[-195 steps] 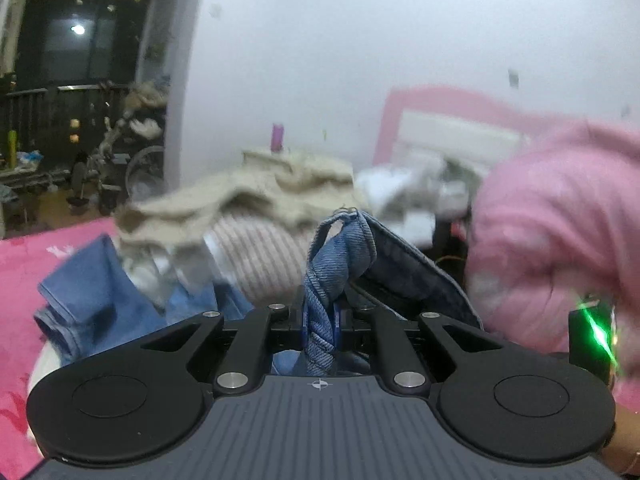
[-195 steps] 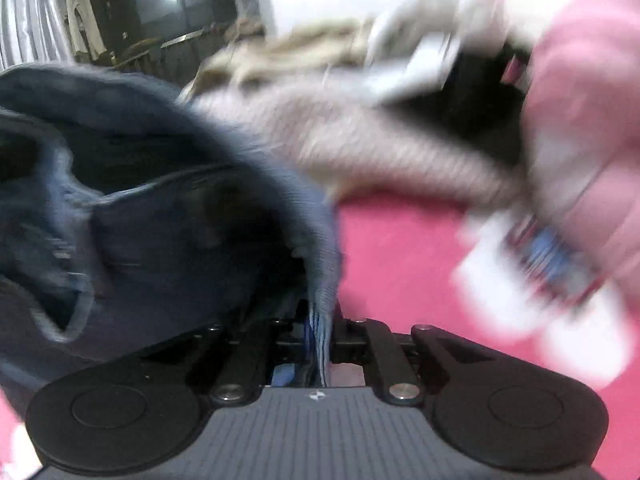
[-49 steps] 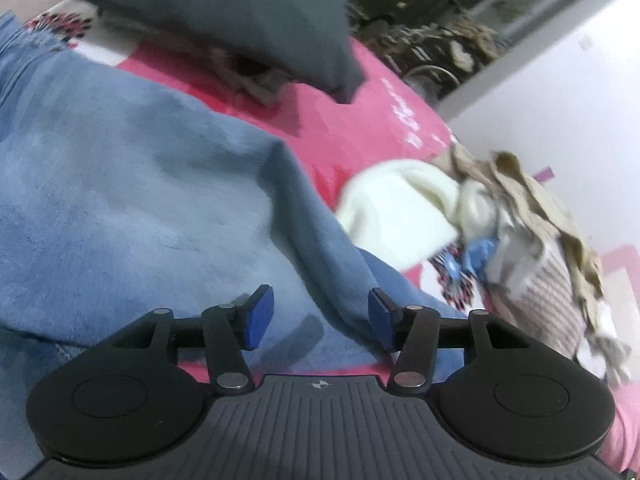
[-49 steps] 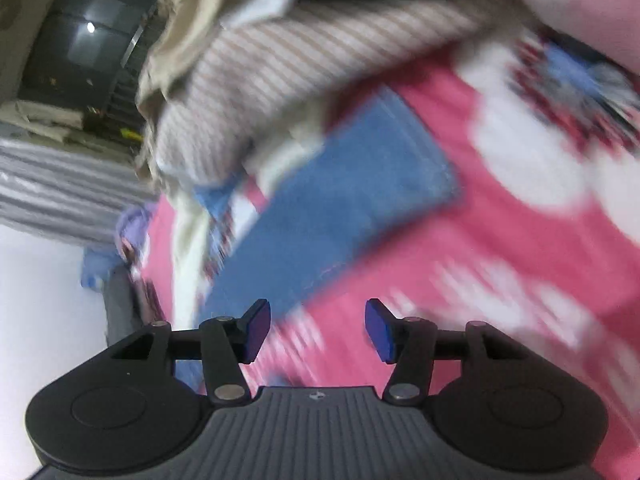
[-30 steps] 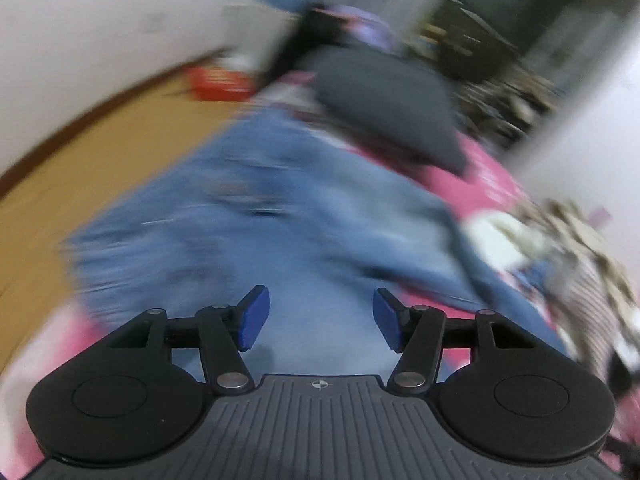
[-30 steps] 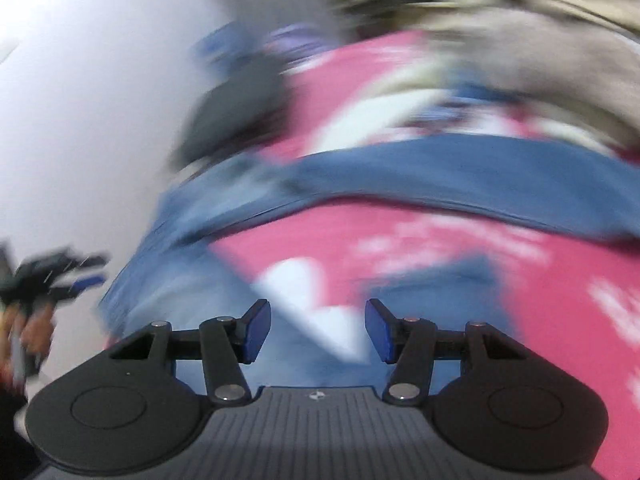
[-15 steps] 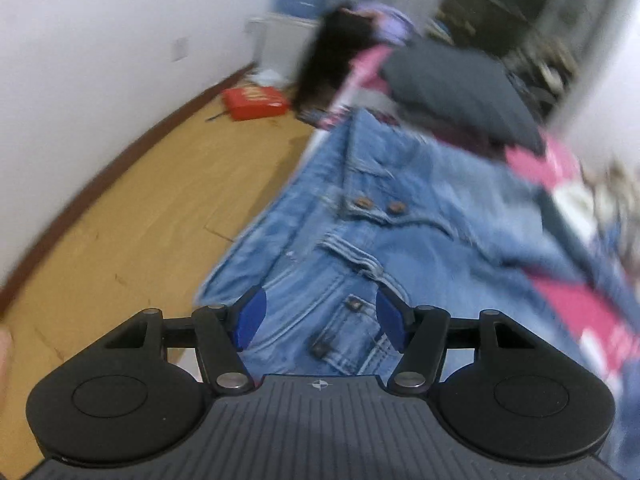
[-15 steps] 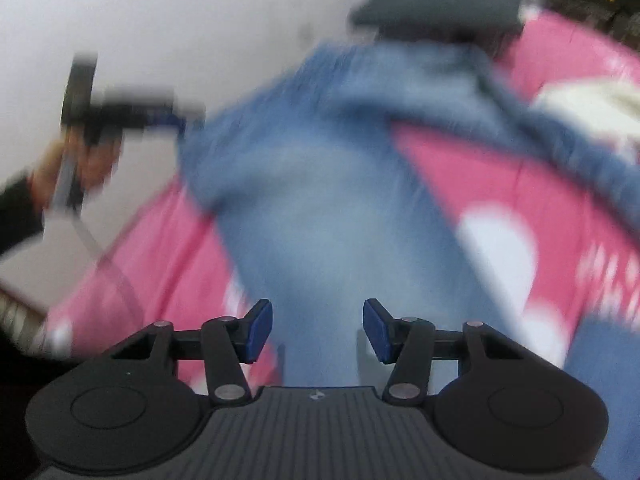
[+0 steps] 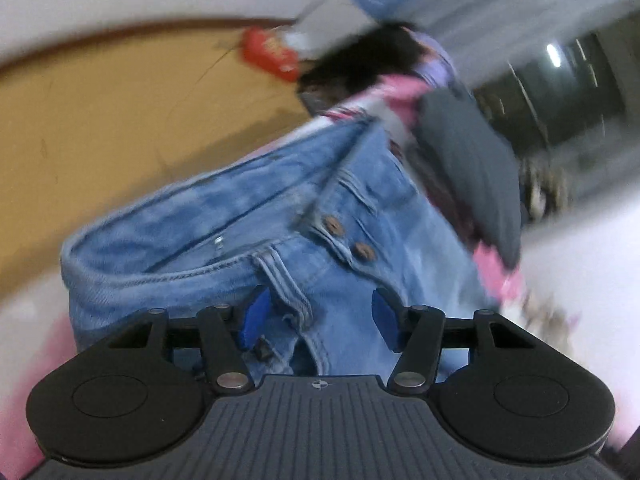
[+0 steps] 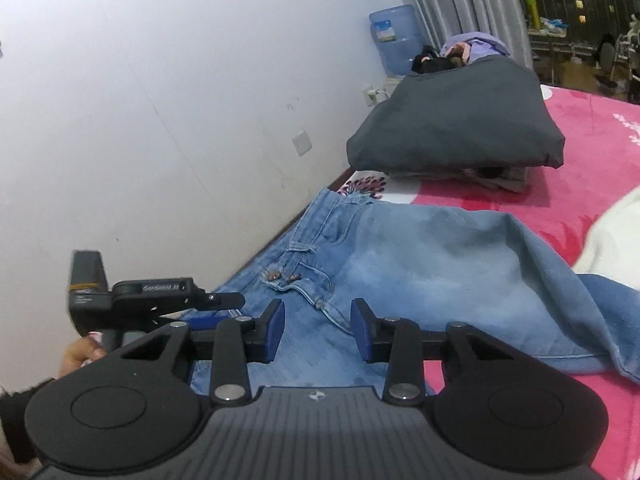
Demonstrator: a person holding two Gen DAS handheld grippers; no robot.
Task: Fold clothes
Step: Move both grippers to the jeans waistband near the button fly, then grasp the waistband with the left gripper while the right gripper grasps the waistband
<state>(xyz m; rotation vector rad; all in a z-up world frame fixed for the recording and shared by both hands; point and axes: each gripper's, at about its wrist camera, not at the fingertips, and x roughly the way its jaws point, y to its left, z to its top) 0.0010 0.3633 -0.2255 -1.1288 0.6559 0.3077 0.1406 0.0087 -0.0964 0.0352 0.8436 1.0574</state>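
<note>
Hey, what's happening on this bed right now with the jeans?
A person is folding laundry with a gripper in each hand. Light blue jeans lie spread on the pink bedspread. The left gripper and right gripper both hover at the waistband end, jaws apart, gripping nothing; the right one's jaws have just been closing.

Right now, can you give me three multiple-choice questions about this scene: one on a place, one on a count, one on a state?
1. Where does the grey pillow lie?
A. on the floor
B. on the pink bed, beyond the jeans
C. on the jeans

2. How many brown buttons show at the fly?
A. two
B. four
C. none

3. How is the right gripper?
A. shut on the jeans
B. holding the pillow
C. open above the jeans

Answers: 1 B, the pillow rests on the bedcover past the waistband. 2 A, two buttons show. 3 C, its jaws, just closing, press on nothing.
</note>
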